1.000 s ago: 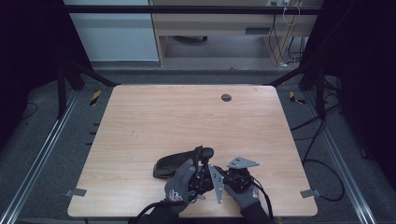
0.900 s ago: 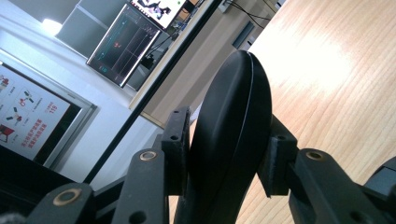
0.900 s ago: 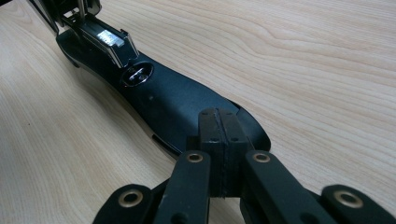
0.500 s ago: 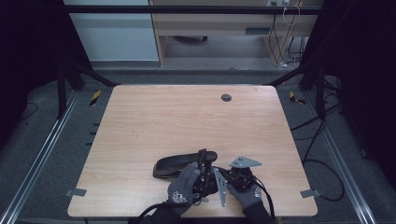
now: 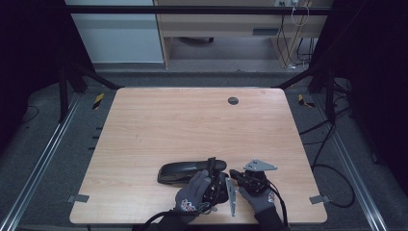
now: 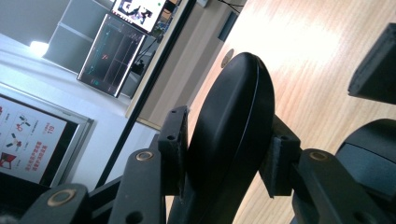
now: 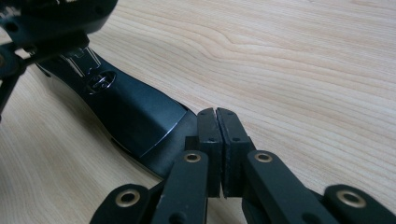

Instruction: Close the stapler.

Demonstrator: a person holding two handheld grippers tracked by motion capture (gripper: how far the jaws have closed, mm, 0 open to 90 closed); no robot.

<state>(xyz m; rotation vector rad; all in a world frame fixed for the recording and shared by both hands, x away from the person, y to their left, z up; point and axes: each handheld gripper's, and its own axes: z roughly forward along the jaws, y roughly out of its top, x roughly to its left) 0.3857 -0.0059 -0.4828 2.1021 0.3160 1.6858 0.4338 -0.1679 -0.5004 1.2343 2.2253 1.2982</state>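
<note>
Nearest to me, close to the desk's near edge and a little right of its middle, my two hands work side by side. My right gripper (image 5: 240,174) has its jaws pressed together with nothing between them, their tips just beside the right end of the black case (image 5: 185,172), low over the wood. My left gripper (image 5: 211,169) straddles that same end of the case: in the left gripper view the rounded black shell (image 6: 229,140) stands between my jaws, one pad lying against its side and the other close on the far side; these jaws have just been opening, so the hold looks loose. The case is long and glossy, lying flat and stretching left, parallel to the near edge. Beyond it the desk (image 5: 192,120) runs bare to a small round grommet (image 5: 233,100) near the far edge.
</note>
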